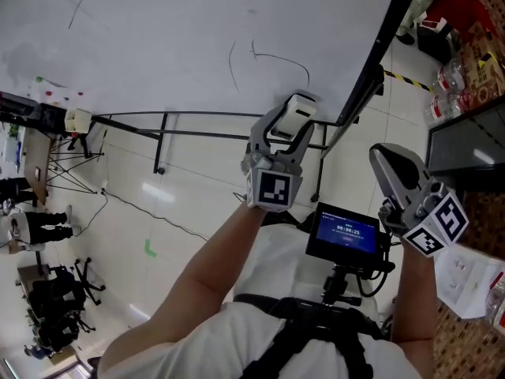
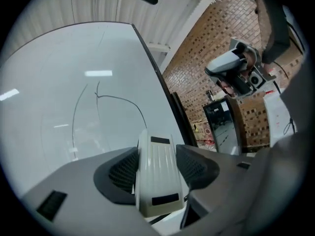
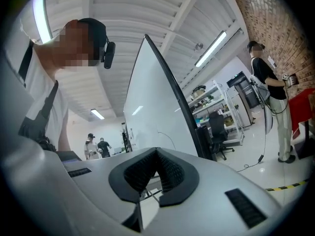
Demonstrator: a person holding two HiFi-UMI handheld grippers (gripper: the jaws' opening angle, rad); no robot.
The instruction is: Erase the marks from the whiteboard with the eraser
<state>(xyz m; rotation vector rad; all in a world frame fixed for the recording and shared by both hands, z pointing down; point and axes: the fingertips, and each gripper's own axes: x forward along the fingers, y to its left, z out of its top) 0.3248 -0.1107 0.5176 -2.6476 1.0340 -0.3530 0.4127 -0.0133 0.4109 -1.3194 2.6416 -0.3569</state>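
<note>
The eraser (image 1: 293,117) was pinched between the jaws of the left gripper (image 1: 286,131), which were pressed against its two long sides. It was held just below the lower edge of the whiteboard (image 1: 158,46) and appeared not to be touching it. Thin curved marks (image 1: 268,58) were seen unwiped on the board just above the eraser, and fainter lines (image 1: 79,6) lay towards the far left corner. The right gripper (image 3: 156,173) was held off to the right, well apart from the board, with its jaws pressed together on nothing.

The step in hand was judged to be the approach: the eraser had been gripped, but no mark had been reached. For the next move, the eraser would need to be lifted to the nearest marks, its wiping face turned flat against the board, and firm pressure kept through each sweep. A tilted face would probably leave streaks.

No container was involved in the task. What looked like clear bottles (image 1: 451,81) stood at the far right; their contents could not be made out.
</note>
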